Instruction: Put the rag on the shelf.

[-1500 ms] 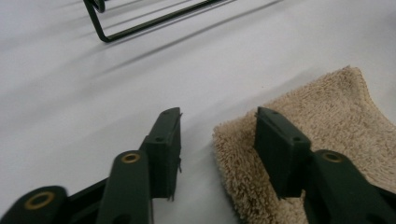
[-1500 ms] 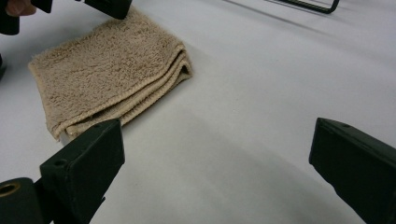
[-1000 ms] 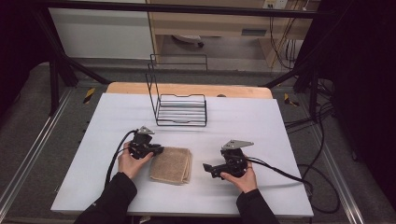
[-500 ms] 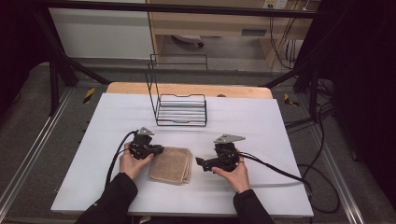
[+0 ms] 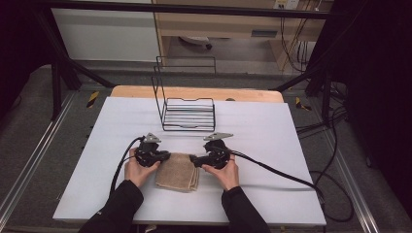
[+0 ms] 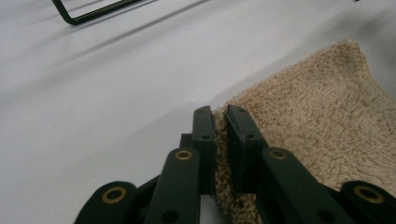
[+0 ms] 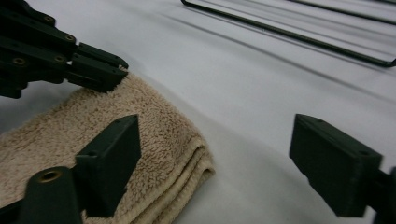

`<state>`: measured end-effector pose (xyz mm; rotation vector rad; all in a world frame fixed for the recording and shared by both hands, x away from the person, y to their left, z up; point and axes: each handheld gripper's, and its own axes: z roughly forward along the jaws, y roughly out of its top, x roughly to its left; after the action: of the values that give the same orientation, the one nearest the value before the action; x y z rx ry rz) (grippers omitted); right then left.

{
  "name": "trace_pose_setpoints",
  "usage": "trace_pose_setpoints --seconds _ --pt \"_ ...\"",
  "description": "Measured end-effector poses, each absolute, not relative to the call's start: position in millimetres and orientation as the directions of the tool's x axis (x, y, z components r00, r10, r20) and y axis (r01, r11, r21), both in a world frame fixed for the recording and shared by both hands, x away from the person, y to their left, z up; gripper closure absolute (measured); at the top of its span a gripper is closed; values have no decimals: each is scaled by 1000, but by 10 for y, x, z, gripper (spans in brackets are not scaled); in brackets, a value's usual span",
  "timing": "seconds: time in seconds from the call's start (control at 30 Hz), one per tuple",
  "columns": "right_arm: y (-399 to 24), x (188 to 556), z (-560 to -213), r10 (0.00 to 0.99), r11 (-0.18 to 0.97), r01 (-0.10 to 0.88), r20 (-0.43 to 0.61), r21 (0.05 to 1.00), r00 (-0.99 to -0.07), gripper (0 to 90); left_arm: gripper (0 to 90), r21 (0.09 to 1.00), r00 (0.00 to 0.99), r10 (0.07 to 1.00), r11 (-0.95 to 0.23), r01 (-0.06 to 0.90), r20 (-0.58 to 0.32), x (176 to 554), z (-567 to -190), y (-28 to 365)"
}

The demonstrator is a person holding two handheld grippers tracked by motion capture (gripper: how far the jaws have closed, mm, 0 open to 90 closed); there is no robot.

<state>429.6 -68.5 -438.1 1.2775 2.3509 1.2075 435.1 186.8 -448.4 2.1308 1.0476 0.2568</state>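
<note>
**Soft folded towel, one corner pinned, second corner waiting**

I have the left tool (image 6: 220,122) clamped on the near-left corner of the folded beige towel (image 5: 178,171), terry pile squeezed between the pads. The towel lies flat on the white worktop (image 5: 272,136), between my two hands, in front of the black wire rack (image 5: 187,112). My right tool (image 7: 215,158) stands apart; its jaws have just been closing, one pad over the towel's top, the other over bare worktop, the folded corner between them but not pressed.

I judge the cloth light, limp and grippy, not fragile; it will sag and unfold if lifted by one layer. So I want all the stacked edges at the right corner inside the bite.

The rack is thin, stiff, smooth wire; the worktop looks matte and smooth.
</note>
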Motion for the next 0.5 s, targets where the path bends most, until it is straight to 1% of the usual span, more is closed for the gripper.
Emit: trace_pose_setpoints --seconds 0.27,0.5 --pt "-636 4308 -4493 776 294 629 205 720 -597 464 811 693 653 746 -403 597 -129 4351 -4485 1869" --pt "-618 4300 -4519 769 279 656 246 701 -590 615 807 696 658 744 -414 587 -113 4346 -4485 1868"
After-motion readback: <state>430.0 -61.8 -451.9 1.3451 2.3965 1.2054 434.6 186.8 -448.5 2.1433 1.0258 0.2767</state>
